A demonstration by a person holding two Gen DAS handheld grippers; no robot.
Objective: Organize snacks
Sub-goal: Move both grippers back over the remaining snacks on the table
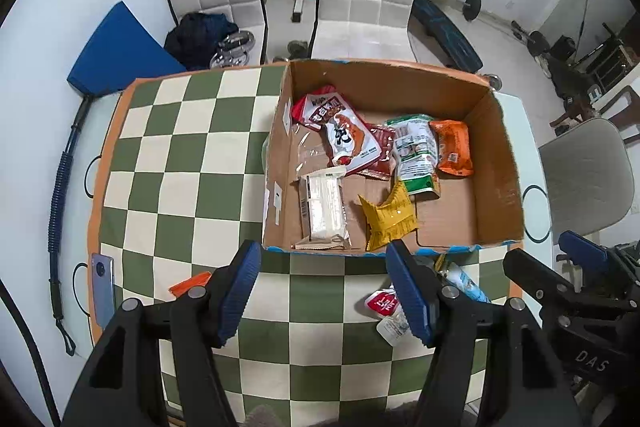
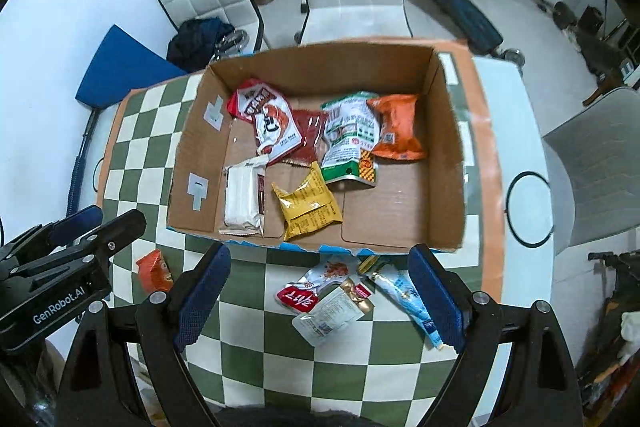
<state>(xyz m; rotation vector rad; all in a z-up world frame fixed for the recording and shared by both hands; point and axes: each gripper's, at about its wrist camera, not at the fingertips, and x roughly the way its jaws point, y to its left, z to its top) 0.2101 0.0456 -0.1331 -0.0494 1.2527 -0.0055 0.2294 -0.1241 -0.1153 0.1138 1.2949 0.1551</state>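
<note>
Right wrist view: our right gripper (image 2: 320, 291) hangs wide over loose packets (image 2: 332, 301) on the surface just beside the box (image 2: 192, 163); our left gripper (image 1: 326, 291) is wide too. Overlapping packets could snag together, or slide away.

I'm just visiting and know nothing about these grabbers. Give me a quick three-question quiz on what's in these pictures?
1. True or false: the yellow packet lies inside the cardboard box.
2. Which gripper has the loose packets in front of the box between its fingers' line of sight: left gripper or right gripper?
3. What colour is the small packet lying alone on the checkered cloth?

Key: 1 true. 2 right. 3 orange.
</note>
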